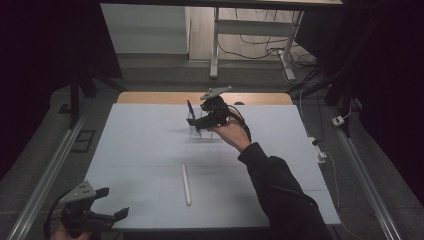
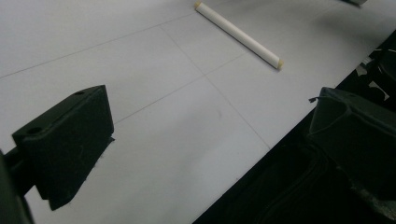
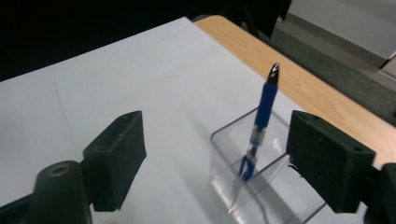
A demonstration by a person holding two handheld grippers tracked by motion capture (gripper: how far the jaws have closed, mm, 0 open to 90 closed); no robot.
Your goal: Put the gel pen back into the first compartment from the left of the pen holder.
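- A white sheet (image 1: 150,150) is spread over the wooden table (image 1: 150,97), whose far edge is left showing as a bare strip.
- The right gripper (image 1: 202,121) is held out over the far middle of the sheet by a dark-sleeved arm (image 1: 280,190); its jaws are spread wide and nothing is gripped.
- The left gripper (image 1: 112,202) is held low at the near left corner, jaws parted wide as well, nothing between them.
- A clear plastic holder (image 3: 252,177) is seen in the right gripper view, standing between the open jaws and a little beyond them.
- A white stick (image 1: 186,183) lies flat on the sheet near the middle, well apart from both grippers.
- A blue pen (image 3: 260,126) is propped in the holder, tilted, its dark tip raised, untouched by either jaw.
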